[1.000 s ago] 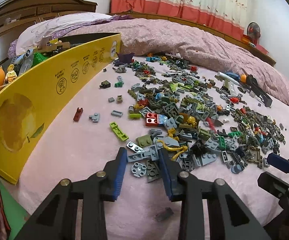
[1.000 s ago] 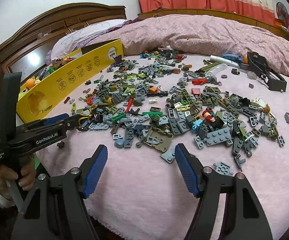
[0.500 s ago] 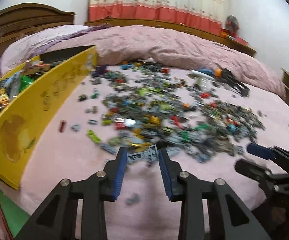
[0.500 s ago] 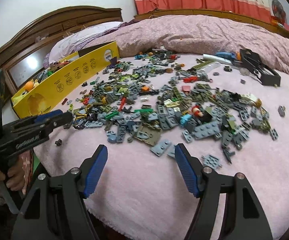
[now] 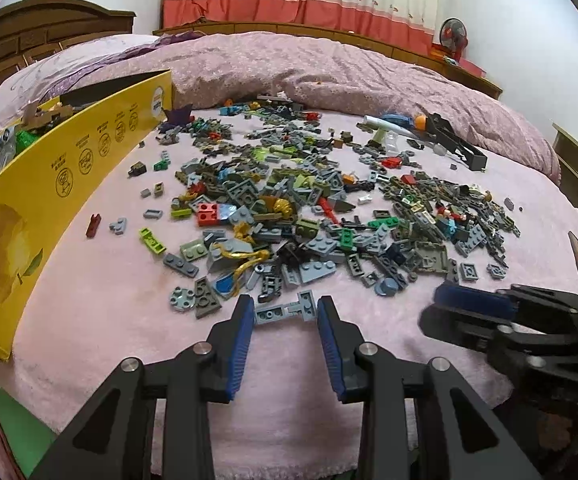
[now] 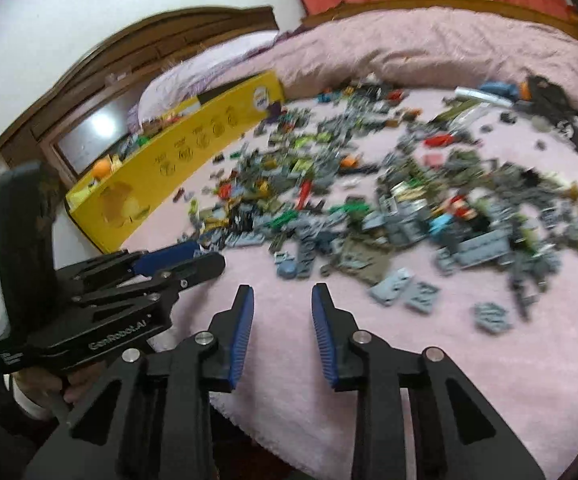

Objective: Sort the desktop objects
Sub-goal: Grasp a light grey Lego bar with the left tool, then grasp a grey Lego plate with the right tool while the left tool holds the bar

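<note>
Left gripper [image 5: 286, 314] clamped on a grey brick piece [image 5: 287, 310], blue pads pressing either end, the piece spanning the narrow gap and held just off the pink blanket [image 5: 101, 300] at the near edge of the brick pile [image 5: 329, 208]. Right gripper [image 6: 282, 307] closing, blue pads partly apart with nothing between them, only bare blanket showing in the gap. Aimed at the near edge of the pile, touching no brick. Seen also from the left wrist view at lower right, fingers [image 5: 473, 300] lying nearly together. Yellow box [image 5: 29, 216] standing on the left of the pile, some toys inside. Right wrist view blurred, bricks indistinct.
</note>
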A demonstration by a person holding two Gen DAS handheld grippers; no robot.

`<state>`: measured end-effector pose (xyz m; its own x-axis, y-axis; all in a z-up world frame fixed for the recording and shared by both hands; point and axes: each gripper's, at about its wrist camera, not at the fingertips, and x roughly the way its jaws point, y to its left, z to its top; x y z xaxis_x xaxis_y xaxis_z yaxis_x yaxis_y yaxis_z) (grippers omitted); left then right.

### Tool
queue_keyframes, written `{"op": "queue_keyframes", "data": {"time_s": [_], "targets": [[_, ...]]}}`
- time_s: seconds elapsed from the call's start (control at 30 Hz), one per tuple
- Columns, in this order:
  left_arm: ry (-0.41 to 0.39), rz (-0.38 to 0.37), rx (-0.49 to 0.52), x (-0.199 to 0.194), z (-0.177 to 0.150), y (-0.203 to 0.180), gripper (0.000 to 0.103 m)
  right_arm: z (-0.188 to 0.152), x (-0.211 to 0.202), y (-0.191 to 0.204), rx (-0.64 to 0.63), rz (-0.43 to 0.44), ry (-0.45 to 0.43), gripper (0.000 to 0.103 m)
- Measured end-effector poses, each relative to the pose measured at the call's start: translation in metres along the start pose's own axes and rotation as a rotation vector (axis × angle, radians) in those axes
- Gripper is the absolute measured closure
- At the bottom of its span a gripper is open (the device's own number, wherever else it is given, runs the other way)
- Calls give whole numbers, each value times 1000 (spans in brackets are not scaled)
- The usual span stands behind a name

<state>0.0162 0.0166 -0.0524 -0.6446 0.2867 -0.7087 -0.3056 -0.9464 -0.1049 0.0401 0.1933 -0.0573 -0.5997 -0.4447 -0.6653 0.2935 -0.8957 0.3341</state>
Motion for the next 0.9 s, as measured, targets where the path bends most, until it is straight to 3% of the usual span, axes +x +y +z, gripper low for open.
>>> {"op": "queue_keyframes", "data": {"time_s": [0.17, 0.27, 0.33, 0.63, 0.77, 0.9], "targets": [[-3, -1, 5, -1, 0, 3, 70, 3, 9, -14, 36, -118, 0, 78], [-2, -6, 2, 1, 0, 3, 70, 5, 2, -26, 51, -257, -32, 78], [0, -8, 1, 1, -1, 3, 70, 6, -2, -34, 78, -293, -43, 78], [-1, -8, 0, 1, 0, 3, 70, 14, 3, -29, 12, -223, -49, 68], [-2, -8, -1, 1, 0, 4, 70, 18, 4, -28, 38, -106, -37, 68], [-2, -10, -5, 1, 0, 5, 70, 21, -5, -10, -14, -11, -64, 68]]}}
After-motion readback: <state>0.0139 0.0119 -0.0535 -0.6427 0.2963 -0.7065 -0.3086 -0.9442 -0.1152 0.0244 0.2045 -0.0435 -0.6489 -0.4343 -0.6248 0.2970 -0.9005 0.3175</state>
